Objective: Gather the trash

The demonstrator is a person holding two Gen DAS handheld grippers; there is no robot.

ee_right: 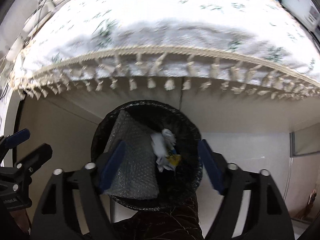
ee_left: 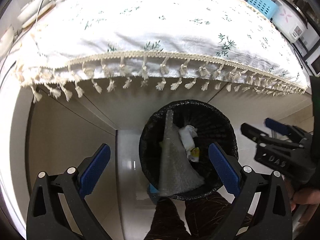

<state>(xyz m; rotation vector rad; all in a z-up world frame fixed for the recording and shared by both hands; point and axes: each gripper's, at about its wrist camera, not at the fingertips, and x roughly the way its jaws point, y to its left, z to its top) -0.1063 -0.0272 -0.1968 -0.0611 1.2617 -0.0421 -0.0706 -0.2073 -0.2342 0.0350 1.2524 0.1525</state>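
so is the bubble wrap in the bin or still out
In. The bubble wrap stands inside the black-lined bin, leaning on its wall beside crumpled paper; neither gripper's open jaws hold it.

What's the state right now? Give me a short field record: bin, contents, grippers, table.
bin: black-lined bin on the floor by the table
contents: bubble wrap leaning against the rim, crumpled paper beside it
left gripper: open, empty, above the bin
right gripper: open, empty, above the bin
table: tablecloth, tasselled edge
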